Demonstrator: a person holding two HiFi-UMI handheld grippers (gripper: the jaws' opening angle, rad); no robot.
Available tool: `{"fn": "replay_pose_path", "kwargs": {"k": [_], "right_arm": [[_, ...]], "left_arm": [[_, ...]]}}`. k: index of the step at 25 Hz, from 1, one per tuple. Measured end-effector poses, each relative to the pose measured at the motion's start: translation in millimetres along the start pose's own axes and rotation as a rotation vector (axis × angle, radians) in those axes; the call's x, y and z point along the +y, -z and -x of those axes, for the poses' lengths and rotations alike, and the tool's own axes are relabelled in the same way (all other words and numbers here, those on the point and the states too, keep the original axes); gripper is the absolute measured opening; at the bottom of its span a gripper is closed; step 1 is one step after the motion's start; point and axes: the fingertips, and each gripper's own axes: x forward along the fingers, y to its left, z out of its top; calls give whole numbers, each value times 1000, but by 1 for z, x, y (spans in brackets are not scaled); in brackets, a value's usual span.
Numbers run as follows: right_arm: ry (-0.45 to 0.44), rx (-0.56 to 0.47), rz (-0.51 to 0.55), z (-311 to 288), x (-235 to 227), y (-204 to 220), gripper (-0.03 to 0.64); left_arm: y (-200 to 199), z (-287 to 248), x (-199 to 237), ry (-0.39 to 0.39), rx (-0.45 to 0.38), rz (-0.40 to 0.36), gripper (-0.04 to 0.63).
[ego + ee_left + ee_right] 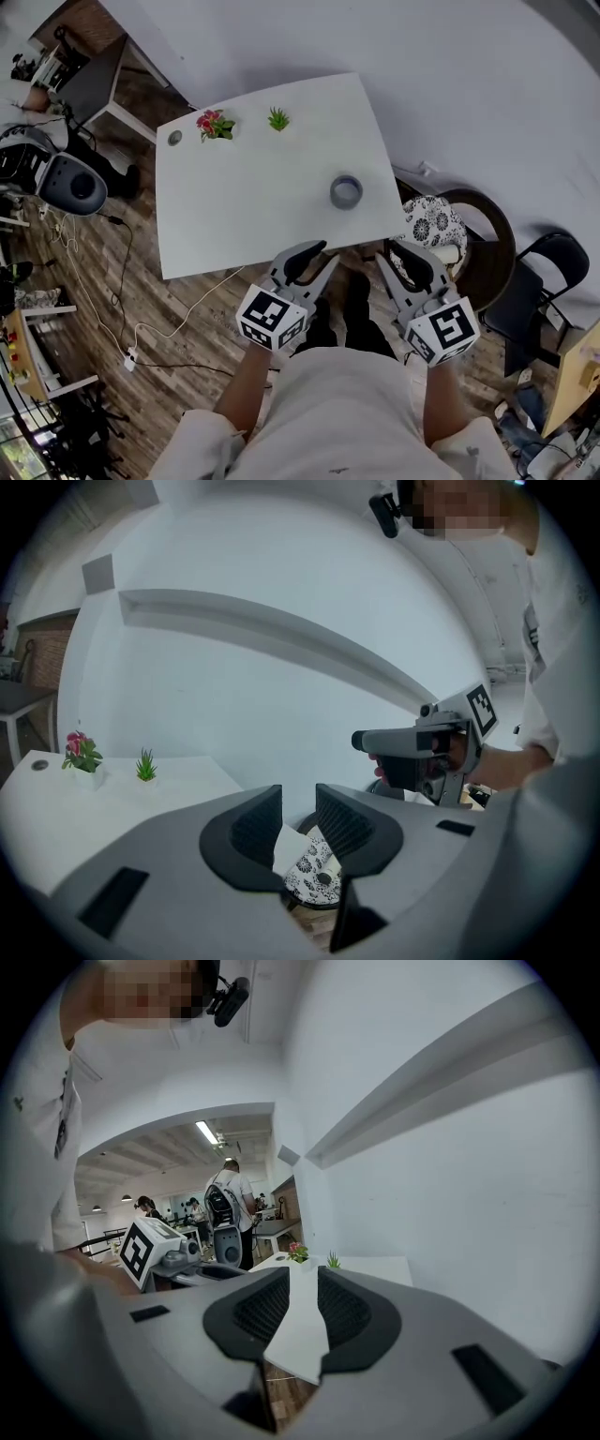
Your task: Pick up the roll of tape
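The left gripper [319,255] and the right gripper [398,255] both have their jaws apart with nothing between them, and both are held side by side just short of the near edge of the white table [244,206]. Beyond them, the roll of tape [346,191] lies flat with its hole facing up, close to the table's right edge and not far from its near right corner. It is probably light and stiff with a smooth, slightly slippery rim, so the surest hold is likely one jaw in the hole and one outside, pinching the wall.
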Motion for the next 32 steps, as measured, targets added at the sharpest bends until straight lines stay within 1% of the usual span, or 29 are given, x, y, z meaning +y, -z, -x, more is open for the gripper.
{"fn": "replay_pose_path", "kwargs": {"k": [13,25,32], "right_arm": [[-77,11,-6,-19,-55,-3,100],[-159,48,-35,-28,-90,17,98],[-196,77,-44,-39,-106,34,98]], "left_arm": [[4,-54,12,-80,55,-5,118],[16,-97,7,-133,96,12,117],[29,-117,13,-165,131,4,117]]}}
